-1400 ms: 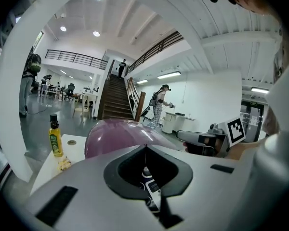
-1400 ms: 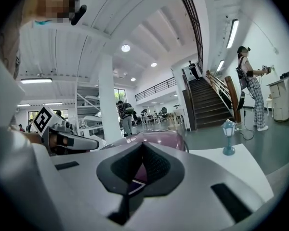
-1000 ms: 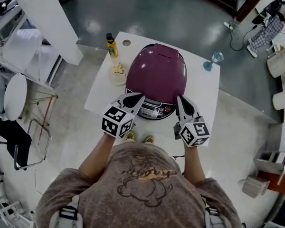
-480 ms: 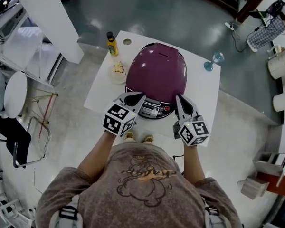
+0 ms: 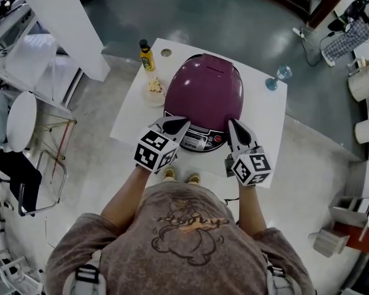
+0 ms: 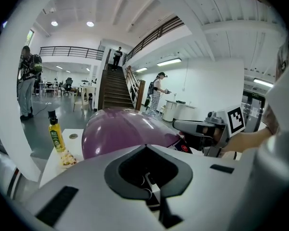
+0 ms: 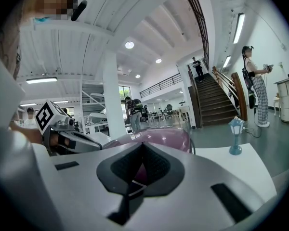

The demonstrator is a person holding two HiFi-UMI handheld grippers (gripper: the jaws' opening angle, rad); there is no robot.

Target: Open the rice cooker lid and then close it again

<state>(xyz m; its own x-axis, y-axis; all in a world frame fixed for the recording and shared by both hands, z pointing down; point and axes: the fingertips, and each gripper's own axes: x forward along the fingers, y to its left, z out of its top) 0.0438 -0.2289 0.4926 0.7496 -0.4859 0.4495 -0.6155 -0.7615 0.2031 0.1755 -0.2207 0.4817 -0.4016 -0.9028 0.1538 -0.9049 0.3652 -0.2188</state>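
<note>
A: Fig. a, head view: rice cooker (image 5: 203,94) pos.?
B: Sat mid white table (image 5: 262,112), lid down.
A: Claws?
B: Left gripper (image 5: 182,122) & right gripper (image 5: 232,123) flanked the front panel (image 5: 200,141), close to the cooker. Both had jaws pressed together, nothing btw them.

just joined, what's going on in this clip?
A person stands at a white table with a gripper in each hand, both pointed at the front of a purple rice cooker. The left gripper and right gripper flank its control panel, both with jaws shut on nothing. The lid is down; whether either gripper touches the cooker can't be told.
</note>
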